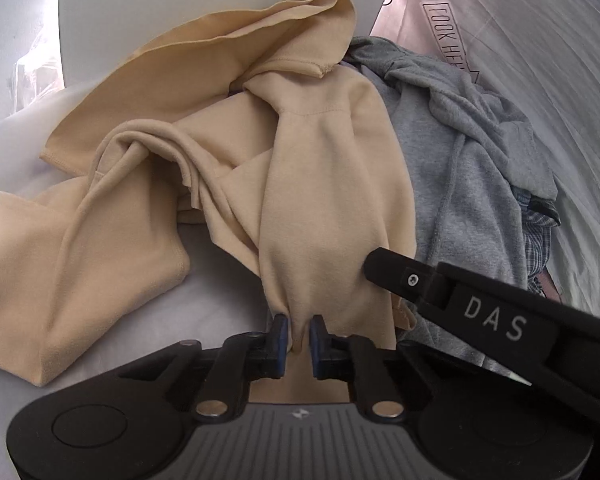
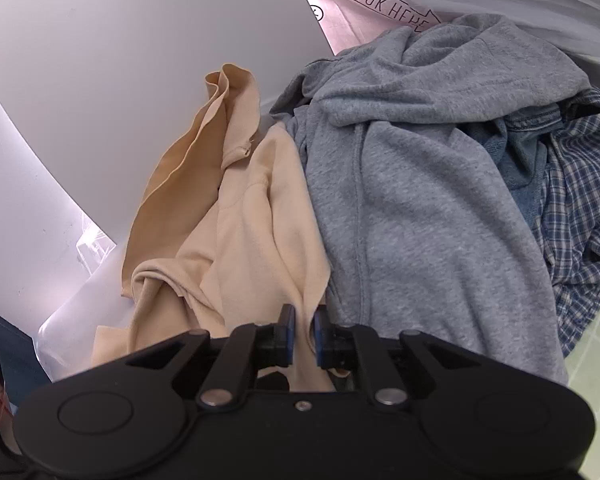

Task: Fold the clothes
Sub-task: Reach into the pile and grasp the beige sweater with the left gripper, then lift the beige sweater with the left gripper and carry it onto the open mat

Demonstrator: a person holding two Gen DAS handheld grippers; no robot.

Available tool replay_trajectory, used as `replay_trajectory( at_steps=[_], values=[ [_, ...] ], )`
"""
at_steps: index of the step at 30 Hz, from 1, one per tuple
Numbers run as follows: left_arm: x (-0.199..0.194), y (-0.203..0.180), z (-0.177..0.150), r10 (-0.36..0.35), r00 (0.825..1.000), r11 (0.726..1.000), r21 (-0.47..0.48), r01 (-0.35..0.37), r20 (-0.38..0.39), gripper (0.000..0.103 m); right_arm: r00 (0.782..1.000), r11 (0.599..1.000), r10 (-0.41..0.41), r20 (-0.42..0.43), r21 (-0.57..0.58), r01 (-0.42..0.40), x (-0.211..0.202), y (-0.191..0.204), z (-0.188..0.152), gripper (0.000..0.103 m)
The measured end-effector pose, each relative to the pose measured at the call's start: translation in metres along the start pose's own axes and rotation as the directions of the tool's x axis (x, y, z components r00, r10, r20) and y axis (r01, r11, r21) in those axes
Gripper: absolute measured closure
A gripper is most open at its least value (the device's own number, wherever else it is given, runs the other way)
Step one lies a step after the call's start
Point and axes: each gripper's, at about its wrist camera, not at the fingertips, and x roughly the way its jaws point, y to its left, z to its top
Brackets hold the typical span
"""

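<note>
Both grippers pinch the same tan garment [image 1: 204, 168]: the left gripper [image 1: 298, 338] has its blue pads pressed onto a gathered fold at the garment's near edge, and the right gripper [image 2: 304, 334] likewise has tan cloth caught between its nearly closed pads. In the left wrist view the right gripper's black body enters from the right, its tip against the tan cloth. Largest in the scene is the white bedding [image 1: 220, 308] under everything, with a pink printed sheet [image 2: 340, 12] at the far side. On it the tan garment sprawls crumpled to the left. Just right of it, touching, lies a heaped grey sweatshirt [image 2: 420, 208]. Farther right, partly under the grey one, sits a blue plaid shirt [image 2: 584, 200].
</note>
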Motion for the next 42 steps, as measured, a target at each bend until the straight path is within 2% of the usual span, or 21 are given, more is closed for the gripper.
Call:
replay_trajectory(
  at_steps=[6,11,14,18,23,30,35,39,42],
  values=[
    [-0.035,-0.022,-0.012,-0.06,0.996,0.996,0.067,0.056,0.062,0.093,0.995,0.999,0.038,0.09,-0.034,-0.035,-0.036,-0.001,-0.006,0.097],
    [-0.077,-0.041,-0.03,-0.13,0.988,0.984,0.134,0.117,0.089,0.094,0.987,0.998,0.051,0.154,0.027,-0.056,-0.079,-0.011,-0.014,0.098],
    [-0.102,-0.052,-0.048,-0.173,0.981,0.972,0.177,0.156,0.085,0.094,0.982,0.995,0.054,0.183,0.075,-0.069,-0.112,-0.017,-0.029,0.098],
    [-0.133,-0.076,-0.084,-0.228,0.971,0.947,0.247,0.205,0.067,0.094,0.972,0.995,0.028,0.234,0.083,-0.048,-0.165,-0.017,-0.061,0.098],
    [-0.169,-0.12,-0.15,-0.303,0.953,0.896,0.343,0.283,0.005,0.094,0.956,0.983,-0.017,0.292,0.179,-0.037,-0.24,-0.035,-0.114,0.098],
    [-0.209,-0.201,-0.262,-0.376,0.916,0.796,0.459,0.396,-0.138,0.094,0.929,0.943,-0.129,0.347,0.333,0.007,-0.36,-0.092,-0.198,0.098],
    [-0.231,-0.264,-0.342,-0.408,0.879,0.719,0.507,0.475,-0.246,0.094,0.906,0.891,-0.234,0.352,0.451,0.055,-0.445,-0.141,-0.263,0.098],
    [-0.249,-0.313,-0.406,-0.444,0.845,0.645,0.548,0.533,-0.299,0.094,0.88,0.851,-0.316,0.355,0.517,0.097,-0.51,-0.185,-0.305,0.098],
    [-0.258,-0.346,-0.449,-0.461,0.822,0.602,0.564,0.566,-0.333,0.094,0.86,0.819,-0.366,0.355,0.562,0.117,-0.549,-0.217,-0.331,0.098]
  ],
)
